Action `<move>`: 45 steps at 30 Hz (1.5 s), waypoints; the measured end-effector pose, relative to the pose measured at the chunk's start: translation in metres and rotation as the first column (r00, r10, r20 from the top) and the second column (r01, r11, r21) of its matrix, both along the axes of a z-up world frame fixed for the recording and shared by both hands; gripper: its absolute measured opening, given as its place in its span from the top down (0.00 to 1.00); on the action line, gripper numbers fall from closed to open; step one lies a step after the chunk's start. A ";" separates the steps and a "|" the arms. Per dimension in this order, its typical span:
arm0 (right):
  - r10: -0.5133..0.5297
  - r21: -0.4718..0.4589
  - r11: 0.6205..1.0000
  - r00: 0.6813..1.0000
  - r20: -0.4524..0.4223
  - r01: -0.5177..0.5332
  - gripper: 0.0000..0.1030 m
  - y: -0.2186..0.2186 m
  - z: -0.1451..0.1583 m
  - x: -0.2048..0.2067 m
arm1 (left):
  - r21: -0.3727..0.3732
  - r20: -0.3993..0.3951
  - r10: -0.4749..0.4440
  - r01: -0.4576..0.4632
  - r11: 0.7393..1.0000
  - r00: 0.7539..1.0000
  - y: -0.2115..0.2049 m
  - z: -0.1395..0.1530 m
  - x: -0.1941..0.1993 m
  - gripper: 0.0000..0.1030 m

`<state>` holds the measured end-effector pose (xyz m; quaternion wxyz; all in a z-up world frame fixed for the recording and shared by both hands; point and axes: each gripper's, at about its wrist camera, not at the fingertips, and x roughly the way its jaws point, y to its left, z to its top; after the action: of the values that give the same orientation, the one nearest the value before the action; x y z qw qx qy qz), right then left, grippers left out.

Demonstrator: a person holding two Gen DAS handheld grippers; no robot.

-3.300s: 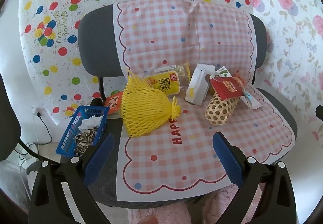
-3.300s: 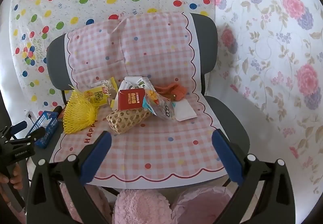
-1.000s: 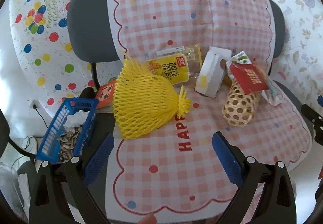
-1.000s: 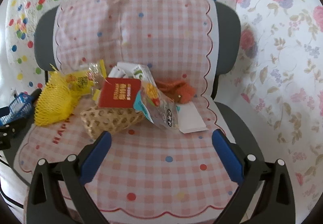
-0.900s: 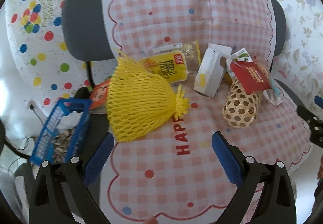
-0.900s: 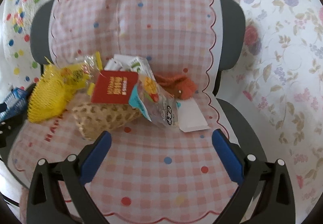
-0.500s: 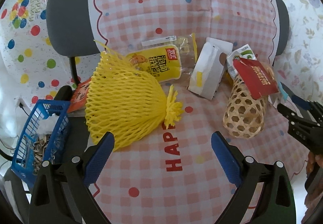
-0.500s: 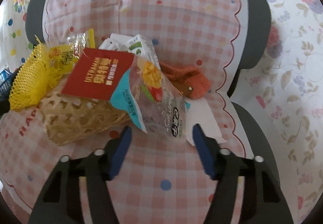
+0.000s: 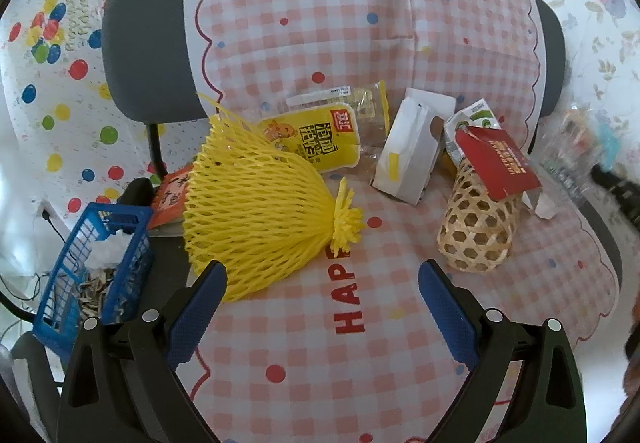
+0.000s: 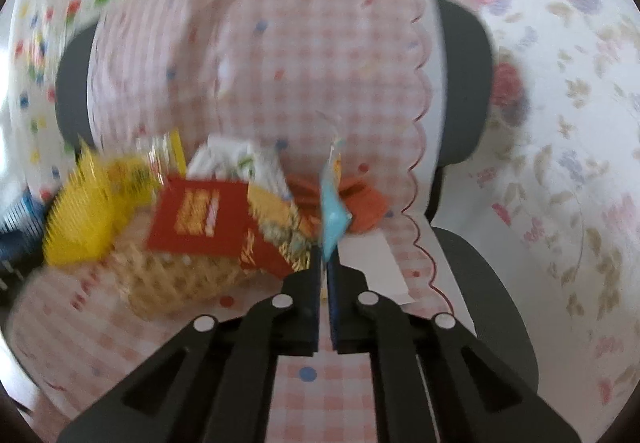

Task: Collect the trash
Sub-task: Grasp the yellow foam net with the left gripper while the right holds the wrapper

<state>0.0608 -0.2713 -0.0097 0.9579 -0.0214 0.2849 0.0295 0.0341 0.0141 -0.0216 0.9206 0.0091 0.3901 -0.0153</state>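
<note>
Snack wrapper (image 10: 333, 203), clear film w/ blue edge, is pinched edge-on between the right gripper (image 10: 325, 261) fingers, which are closed tight on its lower corner; rest of it stands up above the tips, off the seat. Judged: near weightless, limp, crinkly, slick film, so it will flop and can slide out if only a sliver is caught. Better hold is deeper in from the edge, on a doubled or sealed seam; grip now looks shallow, view is blurred so can't say how much is in.

Just behind it, toward the chair's back-right: orange cloth-like item (image 10: 360, 199) and white paper (image 10: 376, 267) flat on the seat cover (image 10: 320, 395). Left of the wrapper: red card (image 10: 200, 217) lying over a woven bamboo basket (image 10: 180, 283) on its side; card stiff and light, take by a free edge; basket rigid, light, open weave gives the fingers a rim to bite.

Further toward the seat's left edge: white carton (image 9: 412, 155) and green-white carton (image 9: 474, 121), crushable, grab across the narrow side; yellow noodle pack (image 9: 316, 137), slippery, take at the seal; yellow foam net (image 9: 260, 219), soft, springy, squeezes flat, grab at the bunched tuft.

Left gripper (image 9: 322, 307) hovers over the seat's front edge, fingers wide apart, nothing in them. Blue plastic basket (image 9: 96, 267) w/ seed shells sits off the seat's left edge, prob the bin.
</note>
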 end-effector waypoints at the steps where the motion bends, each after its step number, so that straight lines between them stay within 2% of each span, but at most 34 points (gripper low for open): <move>1: -0.004 0.036 0.999 1.000 0.009 0.004 0.97 -0.004 0.008 -0.007 | -0.002 0.002 0.002 -0.002 1.000 1.000 0.003 0.001 -0.004 0.08; 3: -0.004 0.095 0.996 0.999 0.036 0.000 0.97 -0.008 0.023 -0.026 | -0.009 0.004 0.012 -0.012 1.000 1.000 0.011 0.002 -0.010 0.08; 6: -0.003 0.098 0.995 0.998 0.066 -0.004 0.97 -0.001 0.037 -0.053 | -0.012 0.004 0.035 -0.035 0.999 0.999 0.023 0.002 -0.017 0.08; 11: 0.028 0.117 0.993 0.997 0.068 -0.036 0.97 0.017 0.038 -0.083 | -0.039 -0.001 0.056 -0.056 0.998 0.998 0.042 -0.001 -0.024 0.11; 14: 0.041 0.121 0.992 0.997 0.065 -0.048 0.97 0.023 0.033 -0.091 | -0.024 0.000 0.054 -0.054 0.998 0.999 0.047 -0.007 -0.021 0.14; 16: 0.045 0.130 0.990 0.997 0.064 -0.053 0.97 0.025 0.031 -0.093 | -0.015 -0.012 0.041 -0.042 0.999 0.999 0.046 -0.013 -0.016 0.41; 17: 0.044 0.134 0.990 0.997 0.064 -0.053 0.97 0.025 0.031 -0.092 | -0.017 -0.021 0.039 -0.039 0.999 0.999 0.045 -0.015 -0.013 0.42; 21: 0.021 0.124 0.992 0.996 0.083 -0.031 0.97 0.024 0.034 -0.091 | -0.036 -0.033 0.009 -0.010 0.999 0.999 0.032 -0.025 0.009 0.38; 25: 0.006 0.119 0.993 0.996 0.087 -0.017 0.97 0.021 0.033 -0.085 | 0.009 -0.043 0.010 -0.010 1.000 0.999 0.014 -0.036 0.037 0.19; 28: -0.002 0.117 0.993 0.998 0.070 -0.006 0.97 0.017 0.027 -0.078 | 0.049 -0.057 0.060 -0.057 0.997 0.997 0.018 -0.044 0.053 0.17; 32: -0.014 0.111 0.994 0.998 0.056 0.008 0.97 0.011 0.018 -0.072 | -0.055 -0.043 0.135 -0.137 0.989 0.990 0.059 -0.043 0.053 0.16; 36: -0.016 0.127 0.992 0.999 0.044 0.010 0.97 0.010 0.010 -0.062 | -0.075 -0.074 0.178 -0.184 0.980 0.981 0.087 -0.051 0.057 0.16; 41: 0.003 0.131 0.991 1.000 0.022 -0.006 0.97 0.017 0.000 -0.052 | -0.023 -0.080 0.144 -0.146 0.989 0.986 0.081 -0.059 0.066 0.14; 45: 0.010 0.118 0.993 1.000 0.015 -0.011 0.97 0.023 0.000 -0.051 | -0.017 -0.120 0.056 -0.058 0.998 0.991 0.062 -0.064 0.084 0.14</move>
<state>0.0100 -0.2488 -0.0097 0.9593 0.0335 0.2757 0.0513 0.1184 0.0763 -0.0860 0.8958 -0.0125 0.4442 0.0064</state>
